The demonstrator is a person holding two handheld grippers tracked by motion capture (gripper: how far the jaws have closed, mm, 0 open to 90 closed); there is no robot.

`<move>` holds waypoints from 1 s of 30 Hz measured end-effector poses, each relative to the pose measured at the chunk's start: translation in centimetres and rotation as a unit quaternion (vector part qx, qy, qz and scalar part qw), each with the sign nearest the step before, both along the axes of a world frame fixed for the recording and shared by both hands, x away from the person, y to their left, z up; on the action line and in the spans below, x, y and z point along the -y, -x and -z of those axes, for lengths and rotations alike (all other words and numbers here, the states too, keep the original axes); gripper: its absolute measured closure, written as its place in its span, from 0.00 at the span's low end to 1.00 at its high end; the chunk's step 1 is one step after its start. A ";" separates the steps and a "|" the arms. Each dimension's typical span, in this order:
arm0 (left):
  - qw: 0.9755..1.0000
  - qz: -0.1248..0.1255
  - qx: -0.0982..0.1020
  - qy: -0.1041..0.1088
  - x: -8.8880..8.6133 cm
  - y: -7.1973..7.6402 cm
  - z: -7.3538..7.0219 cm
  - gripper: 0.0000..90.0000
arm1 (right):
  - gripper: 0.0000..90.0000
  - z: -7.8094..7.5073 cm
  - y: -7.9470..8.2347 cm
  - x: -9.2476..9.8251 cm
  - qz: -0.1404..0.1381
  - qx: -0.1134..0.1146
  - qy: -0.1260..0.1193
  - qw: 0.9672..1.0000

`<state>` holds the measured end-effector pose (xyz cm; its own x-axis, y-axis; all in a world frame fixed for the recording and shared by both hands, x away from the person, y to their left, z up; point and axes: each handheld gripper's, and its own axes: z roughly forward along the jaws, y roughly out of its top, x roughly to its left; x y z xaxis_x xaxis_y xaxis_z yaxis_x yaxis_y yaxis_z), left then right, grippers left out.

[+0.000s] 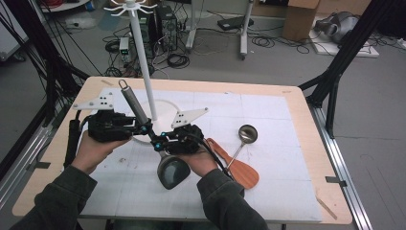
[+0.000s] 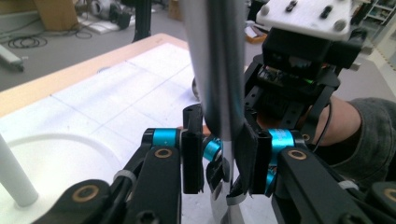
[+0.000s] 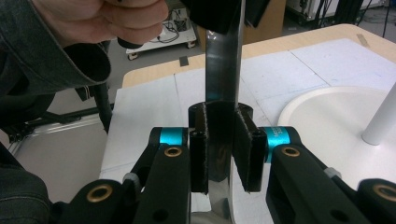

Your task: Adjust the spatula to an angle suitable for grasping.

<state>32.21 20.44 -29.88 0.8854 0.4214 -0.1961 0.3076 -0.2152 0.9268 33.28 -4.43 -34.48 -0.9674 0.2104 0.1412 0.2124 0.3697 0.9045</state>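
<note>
Both forearms reach in from below, sleeves dark. The left hand-held gripper (image 1: 143, 128) and right hand-held gripper (image 1: 157, 143) meet nose to nose above the counter (image 1: 297, 120), each with jaws narrowed, pads pressing inward.
</note>
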 end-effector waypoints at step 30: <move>0.999 0.030 0.028 -0.021 0.1 0.2 -1.8 0.97 | 0.56 -0.7 0.4 2.7 0.009 0.019 -0.005 1.000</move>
<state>32.03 20.38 -28.08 0.9186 0.3737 -0.1286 0.2410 -0.2716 0.9317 32.90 -7.16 -33.76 -0.9682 0.2259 0.1072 0.1846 0.3566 0.9158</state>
